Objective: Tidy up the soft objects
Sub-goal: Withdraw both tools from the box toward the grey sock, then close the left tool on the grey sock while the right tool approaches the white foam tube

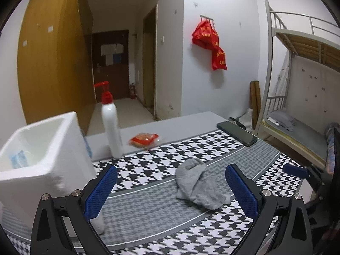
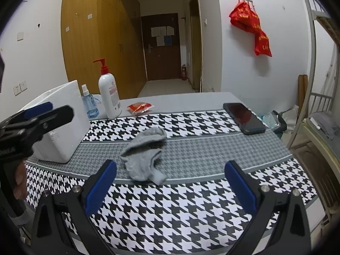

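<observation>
A crumpled grey sock [image 2: 144, 155] lies loose on the houndstooth tablecloth [image 2: 191, 201] at the centre of the right wrist frame, so the sorting looks largely undone. The white foam box [image 1: 40, 161] at the left of the left wrist view, probably the bin, holds only something pale blue. Both the left gripper [image 1: 170, 189] and right gripper [image 2: 170, 184] gape wide, holding nothing.
</observation>
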`<state>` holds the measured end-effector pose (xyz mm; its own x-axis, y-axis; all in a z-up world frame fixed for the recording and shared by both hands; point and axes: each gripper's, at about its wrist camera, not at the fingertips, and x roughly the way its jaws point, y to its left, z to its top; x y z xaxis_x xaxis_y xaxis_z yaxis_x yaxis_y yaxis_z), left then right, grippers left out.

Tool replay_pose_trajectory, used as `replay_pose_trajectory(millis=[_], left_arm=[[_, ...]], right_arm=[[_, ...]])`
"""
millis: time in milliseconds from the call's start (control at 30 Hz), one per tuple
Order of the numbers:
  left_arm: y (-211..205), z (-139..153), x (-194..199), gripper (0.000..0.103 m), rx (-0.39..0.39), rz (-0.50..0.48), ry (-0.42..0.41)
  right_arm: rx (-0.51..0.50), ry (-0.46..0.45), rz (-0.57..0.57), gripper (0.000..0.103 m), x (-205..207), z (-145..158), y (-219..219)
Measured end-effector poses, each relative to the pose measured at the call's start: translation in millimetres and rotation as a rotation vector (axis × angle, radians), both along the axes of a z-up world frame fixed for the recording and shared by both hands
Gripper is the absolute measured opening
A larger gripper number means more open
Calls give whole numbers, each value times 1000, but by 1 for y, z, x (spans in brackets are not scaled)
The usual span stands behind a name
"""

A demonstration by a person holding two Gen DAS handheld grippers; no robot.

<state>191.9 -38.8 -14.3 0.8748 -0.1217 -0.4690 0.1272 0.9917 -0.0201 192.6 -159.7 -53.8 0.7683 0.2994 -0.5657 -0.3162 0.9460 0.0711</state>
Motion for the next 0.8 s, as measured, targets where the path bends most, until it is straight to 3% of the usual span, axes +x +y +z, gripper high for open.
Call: replay_pose_trajectory(millis=[167,533,800], left_arm=[[-10,-13,21,102,31,19,67],[-27,-42,57,101,19,10,163],[-38,-65,76,85,27,-9,257]], right_arm=[[-2,40,4,103,8,-9,-9],[0,74,34,103,18,-14,-19],[-7,87,52,103,24,-16,-23]])
